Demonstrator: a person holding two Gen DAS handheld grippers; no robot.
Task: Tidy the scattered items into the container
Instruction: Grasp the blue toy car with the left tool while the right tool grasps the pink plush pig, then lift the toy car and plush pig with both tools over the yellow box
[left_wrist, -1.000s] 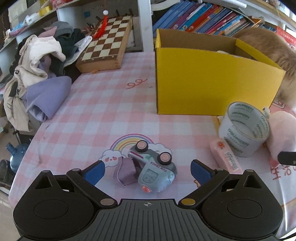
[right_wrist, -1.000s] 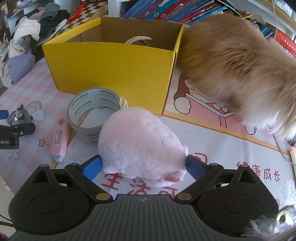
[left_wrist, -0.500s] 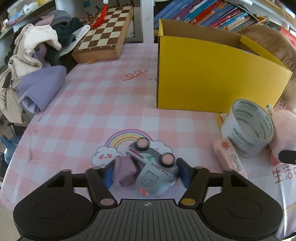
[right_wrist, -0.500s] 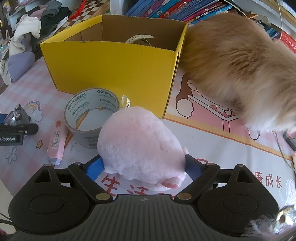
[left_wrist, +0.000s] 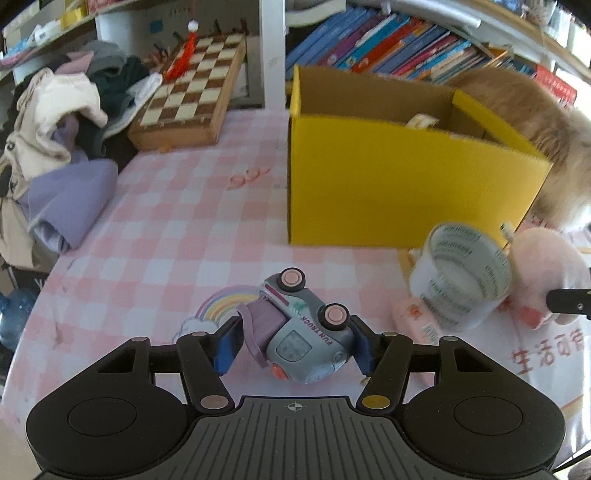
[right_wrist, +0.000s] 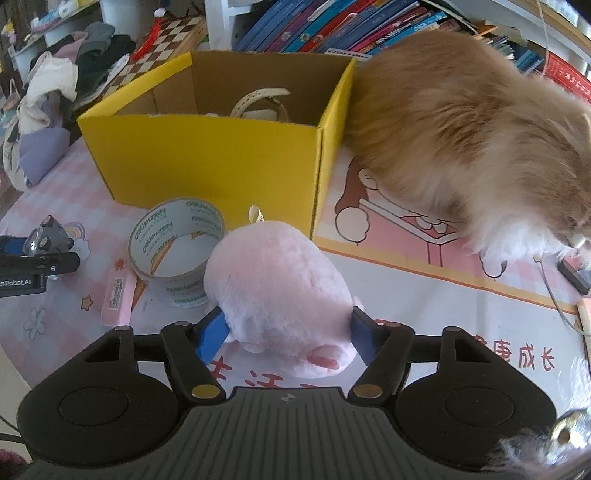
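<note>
My left gripper is shut on a grey-blue toy truck with a purple rear part, tipped wheels-up just above the pink checked tablecloth. In the right wrist view, the jaws of my right gripper are closing on a pink plush toy, and both blue pads press into its sides. The open yellow cardboard box stands behind the plush, with a white strap inside. A roll of clear tape and a pink stick lie between the two grippers.
A fluffy orange cat stands on the table against the box's right side. A wooden chessboard and a heap of clothes sit at the far left. Bookshelves run behind. A cable trails at the right edge.
The left jaws closed from wide open onto the toy truck, which now sits tilted and raised. The right jaws narrowed until their pads met the plush's sides.
</note>
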